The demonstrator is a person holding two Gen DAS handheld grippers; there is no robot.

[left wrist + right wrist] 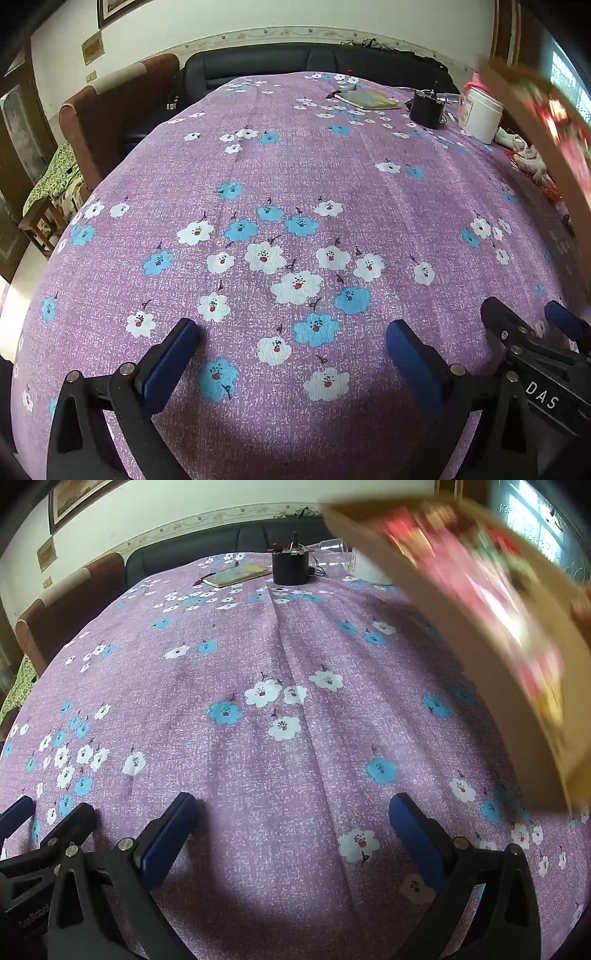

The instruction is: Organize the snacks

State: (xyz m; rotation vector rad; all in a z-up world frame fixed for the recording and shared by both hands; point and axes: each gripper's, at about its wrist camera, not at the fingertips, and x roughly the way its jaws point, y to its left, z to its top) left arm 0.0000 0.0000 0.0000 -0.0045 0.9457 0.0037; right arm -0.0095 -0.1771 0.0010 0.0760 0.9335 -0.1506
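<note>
Cardboard box [461, 627] of blurred red packets

There are 2 tongs, the left tongs [291, 343] and the right tongs [291, 819], each with 2 blue pads spread apart and nothing between them. On the bench [258, 646] stand 1 black pot [290, 568] at 12 o'clock, 1 flat booklet [236, 575] at 11 o'clock, and 1 white jar [482, 114] at 1 o'clock. 1 blurred cardboard box [461, 602] of red packets, too smeared to count, tilts at 2 o'clock.
</note>
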